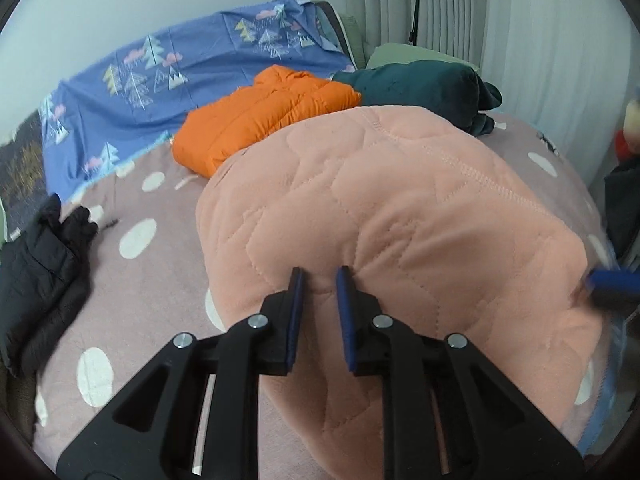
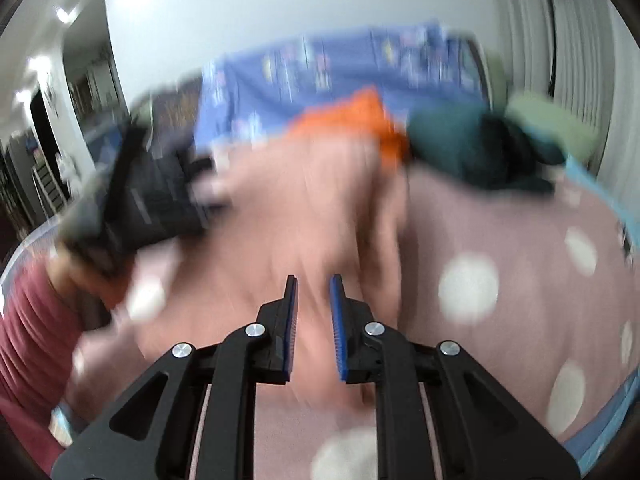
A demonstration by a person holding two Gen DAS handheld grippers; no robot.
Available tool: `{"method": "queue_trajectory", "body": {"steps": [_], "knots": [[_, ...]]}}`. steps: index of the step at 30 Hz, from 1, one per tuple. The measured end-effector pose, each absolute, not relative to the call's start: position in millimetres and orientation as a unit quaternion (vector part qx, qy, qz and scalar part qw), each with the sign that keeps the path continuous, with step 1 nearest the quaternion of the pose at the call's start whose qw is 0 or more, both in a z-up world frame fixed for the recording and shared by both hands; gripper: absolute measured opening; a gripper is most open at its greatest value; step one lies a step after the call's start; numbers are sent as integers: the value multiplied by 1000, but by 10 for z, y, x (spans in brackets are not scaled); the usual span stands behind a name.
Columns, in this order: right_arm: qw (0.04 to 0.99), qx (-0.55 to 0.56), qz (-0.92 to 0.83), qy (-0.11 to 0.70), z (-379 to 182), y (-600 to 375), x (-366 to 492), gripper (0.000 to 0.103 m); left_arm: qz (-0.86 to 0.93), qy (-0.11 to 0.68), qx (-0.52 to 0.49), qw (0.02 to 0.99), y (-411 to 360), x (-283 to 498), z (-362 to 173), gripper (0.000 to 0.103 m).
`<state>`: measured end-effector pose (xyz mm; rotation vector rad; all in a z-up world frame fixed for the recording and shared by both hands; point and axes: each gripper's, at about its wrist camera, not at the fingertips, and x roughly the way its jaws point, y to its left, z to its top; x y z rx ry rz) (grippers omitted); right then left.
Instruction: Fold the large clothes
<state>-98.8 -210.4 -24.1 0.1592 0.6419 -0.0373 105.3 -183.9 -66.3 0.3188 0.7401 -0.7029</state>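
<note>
- Peach quilted fleece fills the near ground: the large garment (image 1: 400, 216) lies bunched on the bed, and the left claw (image 1: 318, 292) is clenched on a pinch of it, pads close together with cloth caught between. That grip suits lifting an edge to carry it over for a fold.
- The right claw (image 2: 313, 300) is likewise closed down to a narrow gap over the same peach cloth (image 2: 304, 208). The right view is smeared by motion, so the cloth between its pads is a likely reading, not a sharp one. Its blue tip (image 1: 612, 280) shows at the garment's right edge in the left view, so the two claws seem to hold the piece at spaced points, as one would to keep a wide fold even.
- A maroon sleeve (image 2: 28, 320) sits at the left of the right view, where the person stands at the bed's edge.
- The bed cover (image 1: 132, 288), dusty pink with white dots, gives a flat folding surface under the garment.
- A black jacket (image 1: 36, 272) lies apart at the left, seemingly waiting.
- Farther back, an orange puffer (image 1: 264, 112) and a dark green garment (image 1: 424, 88) rest side by side, touching, looking already folded and set aside.
- Farthest, a blue tree-print sheet (image 1: 168, 72) runs along the wall.
</note>
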Motion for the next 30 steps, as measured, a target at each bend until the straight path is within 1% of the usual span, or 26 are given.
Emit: {"method": "queue_trajectory", "body": {"steps": [2, 3, 4, 6, 7, 8, 10, 14, 15, 18, 20, 22, 23, 25, 26, 28, 30], "knots": [[950, 85, -7, 301, -145, -2104, -827, 15, -334, 353, 153, 861, -1837, 1056, -689, 16], [945, 86, -11, 315, -208, -2136, -672, 15, -330, 350, 158, 862, -1825, 1031, -702, 16], [937, 84, -23, 338, -333, -2188, -536, 14, -325, 346, 164, 865, -1840, 1002, -705, 16], [911, 79, -56, 401, -771, -2351, -241, 10, -320, 339, 173, 868, -1844, 953, -716, 16], [904, 87, -54, 415, -1018, -2438, -162, 10, -326, 338, 173, 866, -1851, 950, -730, 17], [907, 93, -52, 408, -1088, -2487, -180, 10, -334, 336, 171, 864, -1855, 951, -746, 17], [905, 118, -49, 406, -1014, -2536, -269, 10, -340, 330, 167, 865, -1873, 961, -775, 17], [898, 107, -43, 424, -756, -2514, -274, 9, -346, 339, 155, 861, -1843, 1005, -757, 17], [900, 107, -41, 421, -645, -2517, -266, 9, -346, 341, 152, 861, -1833, 1015, -753, 17], [925, 64, -34, 372, -184, -2418, -107, 12, -348, 350, 136, 859, -1788, 1057, -743, 17], [928, 64, -19, 366, -72, -2431, 129, 12, -349, 352, 134, 858, -1786, 1065, -738, 17], [917, 92, -8, 388, -209, -2533, 401, 12, -345, 349, 143, 860, -1817, 1047, -733, 17], [904, 94, -23, 416, -402, -2588, 565, 12, -342, 345, 148, 861, -1833, 1034, -734, 17], [878, 95, -36, 468, -981, -2684, 822, 10, -343, 340, 149, 863, -1836, 1025, -743, 17], [882, 95, -36, 460, -1078, -2709, 829, 9, -346, 339, 145, 863, -1837, 1035, -755, 19], [885, 129, -35, 446, -1010, -2788, 739, 9, -353, 332, 129, 865, -1827, 1066, -765, 19], [887, 120, -31, 445, -994, -2770, 707, 9, -358, 323, 120, 868, -1789, 1060, -717, 20]]}}
